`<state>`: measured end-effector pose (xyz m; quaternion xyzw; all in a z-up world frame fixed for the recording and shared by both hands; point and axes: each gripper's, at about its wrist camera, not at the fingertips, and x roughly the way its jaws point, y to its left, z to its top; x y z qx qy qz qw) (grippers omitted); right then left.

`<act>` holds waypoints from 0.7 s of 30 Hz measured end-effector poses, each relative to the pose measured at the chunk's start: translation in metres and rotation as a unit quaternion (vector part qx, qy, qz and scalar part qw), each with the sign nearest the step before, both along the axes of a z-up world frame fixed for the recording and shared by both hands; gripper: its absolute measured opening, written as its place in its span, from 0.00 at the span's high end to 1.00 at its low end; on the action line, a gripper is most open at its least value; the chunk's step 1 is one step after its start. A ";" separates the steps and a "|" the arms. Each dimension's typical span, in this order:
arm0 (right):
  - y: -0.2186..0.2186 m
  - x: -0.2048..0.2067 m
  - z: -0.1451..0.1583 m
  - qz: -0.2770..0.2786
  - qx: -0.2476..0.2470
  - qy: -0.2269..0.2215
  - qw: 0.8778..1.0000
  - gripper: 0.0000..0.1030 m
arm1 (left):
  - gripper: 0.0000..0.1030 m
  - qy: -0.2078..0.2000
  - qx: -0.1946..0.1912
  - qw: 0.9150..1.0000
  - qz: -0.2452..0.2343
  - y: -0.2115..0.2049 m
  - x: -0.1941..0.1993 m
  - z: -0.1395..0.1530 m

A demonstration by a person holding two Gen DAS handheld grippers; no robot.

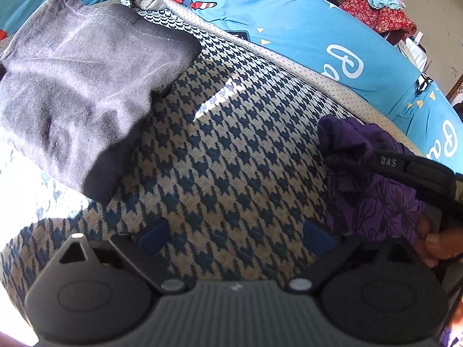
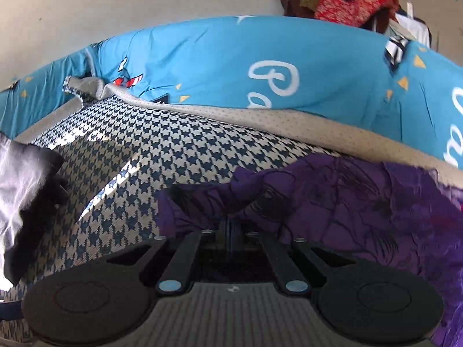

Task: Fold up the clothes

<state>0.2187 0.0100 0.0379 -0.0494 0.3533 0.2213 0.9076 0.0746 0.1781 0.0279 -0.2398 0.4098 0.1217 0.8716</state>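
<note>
Left wrist view: left hand-held gripper (image 1: 235, 238) has its jaws wide apart over the houndstooth blanket (image 1: 231, 159) on the bed — nothing between them.
Grey garment (image 1: 78, 86): lies toward the blanket's far left.
Purple garment (image 1: 373, 173): bunched at the blanket's right edge.
Right wrist view: right hand-held gripper (image 2: 230, 228) has its jaws together, clamped on the purple garment (image 2: 347, 202).
Blue quilt (image 2: 231, 66): beyond the blanket's far edge.

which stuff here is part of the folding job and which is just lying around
Part of the job:
- purple garment, pinched in the shut right gripper
- grey garment, lying on the houndstooth cloth
- left gripper, open, holding nothing

Just lying about:
- blue bedding
- pile of clothes at the back
</note>
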 end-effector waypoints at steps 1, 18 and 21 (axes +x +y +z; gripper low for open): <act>-0.004 -0.002 0.000 -0.006 -0.002 0.003 1.000 1.00 | 0.04 0.001 -0.001 1.000 0.000 0.000 0.000 0.000; 0.012 -0.010 -0.001 0.012 -0.077 -0.008 0.997 0.99 | 0.02 -0.012 -0.011 1.000 -0.004 -0.002 0.006 -0.001; -0.001 -0.007 -0.003 -0.017 -0.048 0.004 0.999 1.00 | 0.02 -0.011 -0.010 1.000 -0.004 -0.002 0.006 -0.002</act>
